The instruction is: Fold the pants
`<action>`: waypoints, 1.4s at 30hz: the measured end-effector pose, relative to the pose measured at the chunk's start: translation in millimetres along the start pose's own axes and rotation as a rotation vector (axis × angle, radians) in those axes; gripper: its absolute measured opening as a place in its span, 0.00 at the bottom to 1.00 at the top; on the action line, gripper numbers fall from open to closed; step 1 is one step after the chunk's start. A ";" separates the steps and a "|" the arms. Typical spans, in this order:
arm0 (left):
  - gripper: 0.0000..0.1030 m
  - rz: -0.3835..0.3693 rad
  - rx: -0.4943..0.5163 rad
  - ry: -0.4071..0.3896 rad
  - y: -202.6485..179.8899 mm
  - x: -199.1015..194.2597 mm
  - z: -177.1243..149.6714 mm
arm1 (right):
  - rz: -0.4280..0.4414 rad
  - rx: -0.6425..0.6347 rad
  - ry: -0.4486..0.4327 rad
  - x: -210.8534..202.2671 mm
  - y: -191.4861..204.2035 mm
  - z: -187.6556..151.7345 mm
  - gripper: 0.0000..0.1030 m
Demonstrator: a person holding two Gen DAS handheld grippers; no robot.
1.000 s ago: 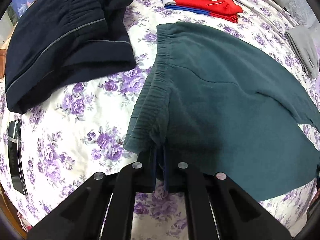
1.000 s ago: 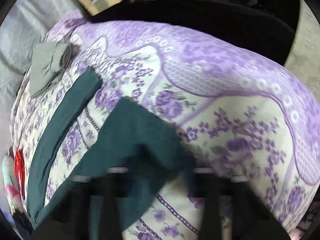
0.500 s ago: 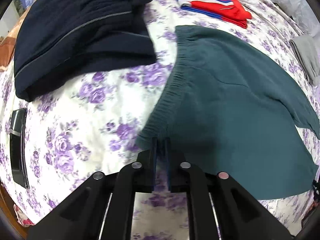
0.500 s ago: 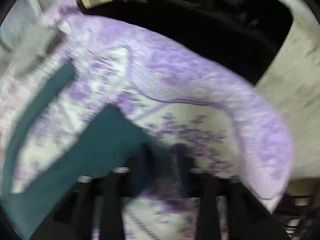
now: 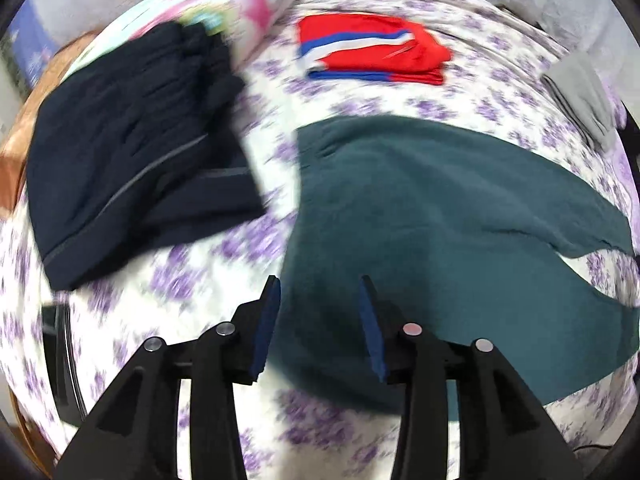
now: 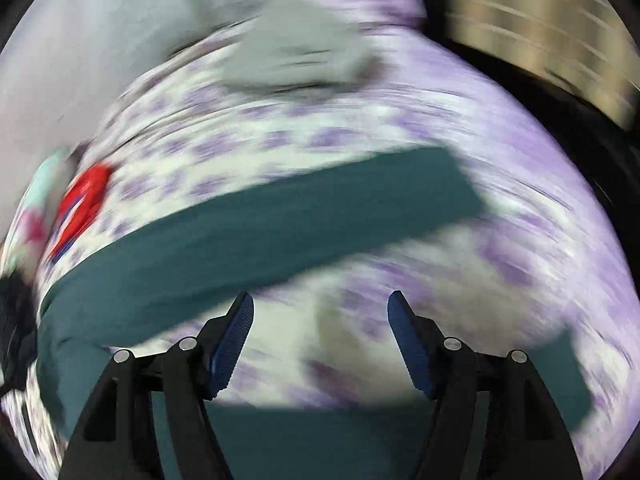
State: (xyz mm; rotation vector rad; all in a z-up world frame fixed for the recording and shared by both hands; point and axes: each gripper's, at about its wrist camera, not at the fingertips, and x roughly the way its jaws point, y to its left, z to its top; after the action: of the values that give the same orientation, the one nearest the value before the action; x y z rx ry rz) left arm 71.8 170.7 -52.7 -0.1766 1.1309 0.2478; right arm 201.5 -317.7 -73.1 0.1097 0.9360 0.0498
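Pants [image 5: 440,208], teal fleece, lie flat on floral sheet [image 5: 192,280]; L gripper [image 5: 320,320] & R gripper [image 6: 320,332] jaws opening, empty.

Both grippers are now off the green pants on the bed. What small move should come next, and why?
Probably bring the right gripper over the far leg's end to fold that leg onto the near one. The green pants lie flat on the floral bedsheet with the two legs spread apart. Both grippers' jaws are opening with nothing pinched; the left gripper hovers over the waist.
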 end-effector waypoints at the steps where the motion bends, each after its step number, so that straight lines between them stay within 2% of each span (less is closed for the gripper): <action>1: 0.42 -0.002 0.023 -0.009 -8.8 2.1 6.2 | 0.033 -0.051 0.005 10.3 17.9 9.9 0.68; 3: 0.46 -0.001 0.056 -0.020 -21.8 6.8 15.2 | 0.063 -0.156 0.025 30.9 49.5 28.7 0.67; 8: 0.47 -0.018 0.080 -0.002 -41.0 24.3 29.3 | 0.116 -0.374 0.079 73.9 102.3 63.1 0.67; 13: 0.47 -0.086 0.054 0.071 -44.5 51.3 27.0 | 0.181 -0.591 0.113 97.5 143.7 67.5 0.66; 15: 0.47 -0.086 0.037 0.107 -43.0 61.5 23.6 | 0.171 -0.670 0.169 111.5 151.7 66.8 0.33; 16: 0.47 -0.080 0.029 0.123 -42.6 66.9 21.8 | 0.182 -0.675 0.194 115.6 151.1 67.4 0.02; 17: 0.47 -0.073 0.025 0.133 -42.1 70.3 20.4 | 0.203 -0.676 0.215 119.9 150.3 70.5 0.02; 20: 0.47 -0.065 0.020 0.143 -38.4 76.7 16.6 | 0.217 -0.680 0.195 122.2 148.0 81.5 0.01; 24: 0.47 -0.067 0.027 0.143 -38.8 78.7 17.5 | 0.211 -0.558 0.138 126.1 138.7 96.4 0.01; 27: 0.47 -0.097 0.070 0.153 -40.7 73.5 25.0 | 0.145 -0.627 0.122 129.5 148.3 82.7 0.07; 28: 0.47 -0.113 0.101 0.145 -41.3 68.3 30.7 | 0.144 -0.634 0.143 127.9 149.8 81.1 0.27; 29: 0.47 -0.118 0.124 0.134 -41.3 64.0 35.3 | 0.150 -0.629 0.140 123.7 149.0 82.5 0.52; 30: 0.47 -0.120 0.150 0.116 -40.7 58.0 42.4 | 0.158 -0.609 0.104 114.1 145.3 86.9 0.54; 35: 0.56 -0.086 0.269 0.029 -32.6 45.4 95.4 | 0.220 -0.449 0.061 87.6 119.5 107.7 0.54; 39: 0.56 -0.086 0.300 0.054 -26.1 73.4 134.8 | 0.243 -0.387 0.063 81.8 110.5 108.8 0.57; 42: 0.56 -0.059 0.322 0.072 -21.8 93.1 140.3 | 0.227 -0.397 0.074 84.4 109.0 105.6 0.58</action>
State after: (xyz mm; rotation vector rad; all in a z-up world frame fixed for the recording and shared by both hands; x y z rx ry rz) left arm 237.5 196.7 -78.6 0.0676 1.2192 0.0051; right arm 337.1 -209.5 -65.9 -0.1551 0.9681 0.4503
